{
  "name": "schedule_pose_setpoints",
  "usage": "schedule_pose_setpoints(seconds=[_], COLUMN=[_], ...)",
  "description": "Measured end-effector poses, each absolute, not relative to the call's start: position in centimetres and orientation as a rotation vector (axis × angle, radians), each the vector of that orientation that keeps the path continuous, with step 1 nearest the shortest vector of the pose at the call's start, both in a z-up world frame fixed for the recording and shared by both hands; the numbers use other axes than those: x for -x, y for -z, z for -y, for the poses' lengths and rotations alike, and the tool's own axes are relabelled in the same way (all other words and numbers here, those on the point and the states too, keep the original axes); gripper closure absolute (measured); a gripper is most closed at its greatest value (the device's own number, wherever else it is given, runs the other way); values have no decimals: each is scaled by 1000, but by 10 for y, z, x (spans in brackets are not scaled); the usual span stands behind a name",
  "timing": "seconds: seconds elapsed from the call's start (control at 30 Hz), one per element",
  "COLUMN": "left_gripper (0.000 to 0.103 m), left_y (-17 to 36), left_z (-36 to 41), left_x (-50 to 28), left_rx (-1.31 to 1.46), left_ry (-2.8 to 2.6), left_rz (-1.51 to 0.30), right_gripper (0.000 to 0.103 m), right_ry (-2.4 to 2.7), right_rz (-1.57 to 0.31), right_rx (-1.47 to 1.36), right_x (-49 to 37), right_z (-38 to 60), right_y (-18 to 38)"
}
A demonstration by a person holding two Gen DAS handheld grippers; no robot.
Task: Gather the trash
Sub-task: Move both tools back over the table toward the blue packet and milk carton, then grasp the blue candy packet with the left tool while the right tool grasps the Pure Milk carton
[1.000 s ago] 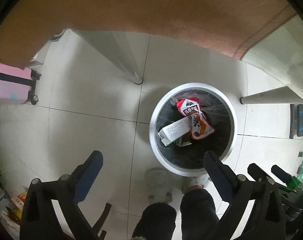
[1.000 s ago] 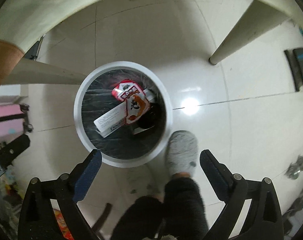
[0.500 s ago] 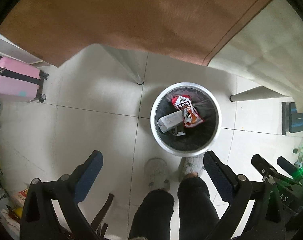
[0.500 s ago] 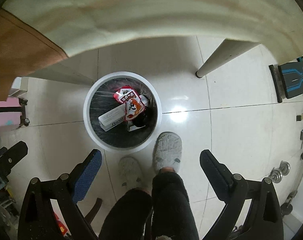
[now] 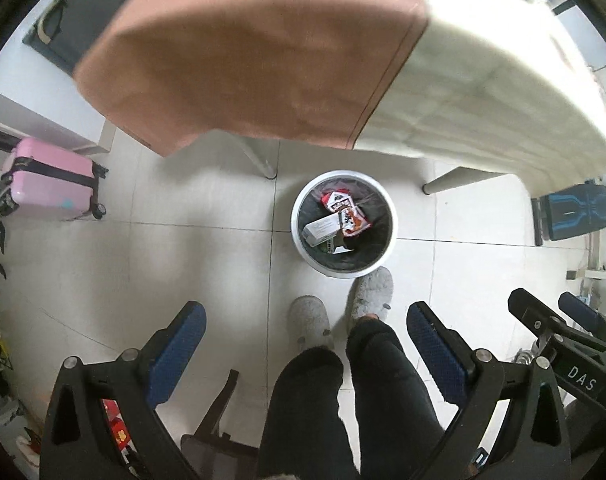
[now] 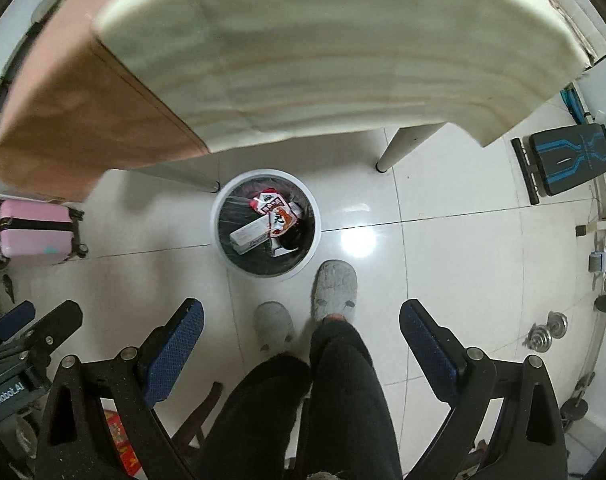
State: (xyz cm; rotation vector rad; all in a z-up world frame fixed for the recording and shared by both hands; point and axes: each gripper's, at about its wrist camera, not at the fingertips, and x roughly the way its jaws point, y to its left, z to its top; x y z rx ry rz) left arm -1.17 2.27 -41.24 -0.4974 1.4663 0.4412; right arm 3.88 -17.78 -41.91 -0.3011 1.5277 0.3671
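Both grippers hang high over the tiled floor (image 5: 103, 264), fingers spread wide with nothing between them: the left gripper (image 5: 303, 344) and the right gripper (image 6: 301, 340). Far below and ahead of them stands the white trash bin (image 5: 303, 240), by the table's front edge, just beyond a person's grey slippers (image 5: 370, 294). Inside it lie a white carton (image 5: 322, 229) and red snack wrappers (image 5: 345, 212); their print is too small to read. "DAS" shows on the right gripper's body in the left view, "GenRobot.AI" on the left gripper's in the right view.
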Motion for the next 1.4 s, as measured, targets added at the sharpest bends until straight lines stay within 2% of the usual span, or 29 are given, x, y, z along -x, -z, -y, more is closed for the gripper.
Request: schedule_pose_setpoints(seconds=[0.3, 0.47, 0.6, 0.9, 1.13, 1.23, 1.3, 1.37, 1.4], left_gripper=[0, 0, 0, 0, 1, 2, 20, 34, 46], left_y=[308, 255, 233, 242, 297, 326, 342, 361, 366], left_z=[-28, -44, -60, -107, -160, -174, -182, -189, -191], left_x=[10, -35, -84, -221, -310, -333, -348, -357, -358], left_rx=[482, 404, 365, 404, 644, 703, 720, 743, 749], left_ry=[-456, -520, -559, -622, -654, -655, -657, -656, -657], left_rz=[-1343, -1220, -1177, -1238, -1301, -1324, -1346, -1372, -1376], right_gripper=[4, 4, 4, 3, 4, 9, 14, 21, 27], right_ry=[-443, -480, -469, -428, -454, -467, -476, -484, -492], right_rz=[-1481, -1426, -1394, -1370, -1395, -1419, -1444, -1461, -1467], right_rx=[168, 57, -6, 69, 185, 258, 306, 345, 375], right_x=[-36, -71, -122, -302, -428, -459, -472, -477, -478], right_z=[181, 177, 177, 143, 78, 48, 32, 20, 14], right_y=[305, 254, 230, 238, 291, 322, 343, 359, 368])
